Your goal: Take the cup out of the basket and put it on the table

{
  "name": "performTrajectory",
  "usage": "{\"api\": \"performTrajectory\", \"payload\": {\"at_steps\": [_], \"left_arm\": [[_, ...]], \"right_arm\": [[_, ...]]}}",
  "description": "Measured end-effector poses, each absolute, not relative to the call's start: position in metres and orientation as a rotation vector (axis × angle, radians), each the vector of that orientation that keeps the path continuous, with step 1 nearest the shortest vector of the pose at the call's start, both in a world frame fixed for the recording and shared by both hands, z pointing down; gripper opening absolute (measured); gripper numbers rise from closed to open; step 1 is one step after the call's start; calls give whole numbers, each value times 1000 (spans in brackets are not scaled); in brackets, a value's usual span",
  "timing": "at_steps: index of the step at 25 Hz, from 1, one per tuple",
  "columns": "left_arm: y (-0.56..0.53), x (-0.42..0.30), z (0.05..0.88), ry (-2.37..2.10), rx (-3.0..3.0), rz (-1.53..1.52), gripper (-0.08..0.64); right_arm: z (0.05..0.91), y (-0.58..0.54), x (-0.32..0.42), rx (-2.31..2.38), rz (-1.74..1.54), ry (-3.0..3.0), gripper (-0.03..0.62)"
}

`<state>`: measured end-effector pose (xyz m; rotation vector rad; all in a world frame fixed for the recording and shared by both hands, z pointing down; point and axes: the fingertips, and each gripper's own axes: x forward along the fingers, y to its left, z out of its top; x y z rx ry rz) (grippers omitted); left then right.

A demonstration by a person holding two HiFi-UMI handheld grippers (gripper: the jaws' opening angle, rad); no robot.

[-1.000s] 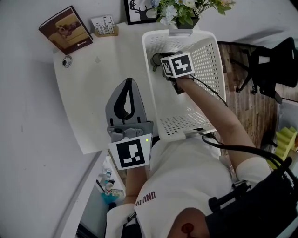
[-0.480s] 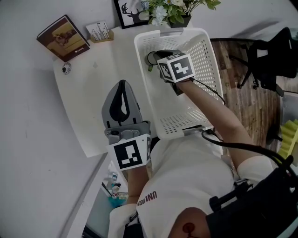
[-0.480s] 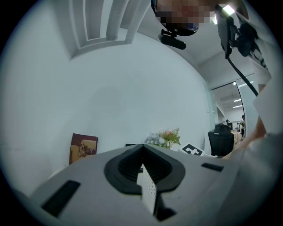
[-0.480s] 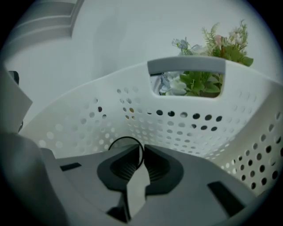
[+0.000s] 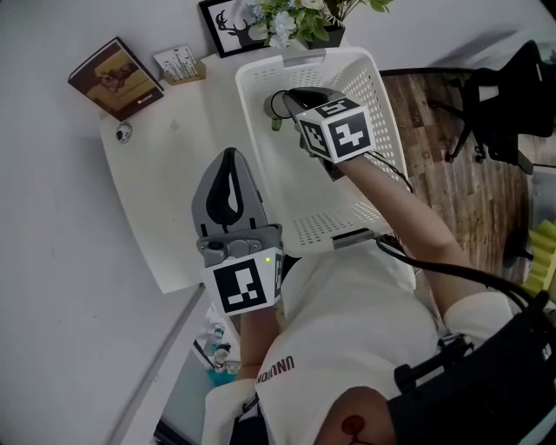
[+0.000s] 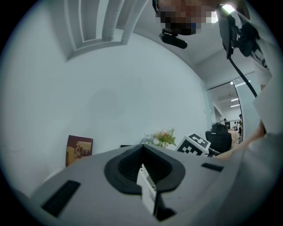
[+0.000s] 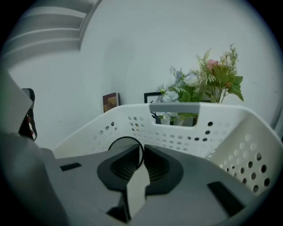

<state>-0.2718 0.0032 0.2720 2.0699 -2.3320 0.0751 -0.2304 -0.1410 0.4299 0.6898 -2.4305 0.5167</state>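
**Gripper placement at the cup-extraction step, near to far.** Nearest us, the left gripper (image 5: 228, 165) hangs level over the table (image 5: 165, 174), its jaws together on nothing. We judge it is parked there, beside the basket, to keep out of the working arm's path.

To its right and farther out, the right gripper (image 7: 142, 152) points nose-down into the basket (image 5: 347, 222). Its jaws are pinched on the thin rim of the cup (image 7: 123, 145). The rim's edge passes between the pads, and most of the cup's mouth lies just left of the tips. We read this rim grip as a choice: the body looks too wide for the jaws to span.

The cup sits at the tips, inside the basket's walls. The perforated far wall and its handle slot rise beyond it, so we judge that it has not cleared the basket.

Past that wall stand the flowers (image 7: 208, 84) and a picture frame (image 5: 228, 24). A book (image 5: 115, 78) lies well beyond the left gripper's tips.
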Motion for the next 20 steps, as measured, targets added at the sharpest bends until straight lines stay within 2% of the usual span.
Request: {"api": "performTrajectory", "payload": {"at_steps": [20], "left_arm": [[0, -236, 260, -2316, 2135, 99, 11]], "right_arm": [[375, -128, -201, 707, 465, -2600, 46]]}}
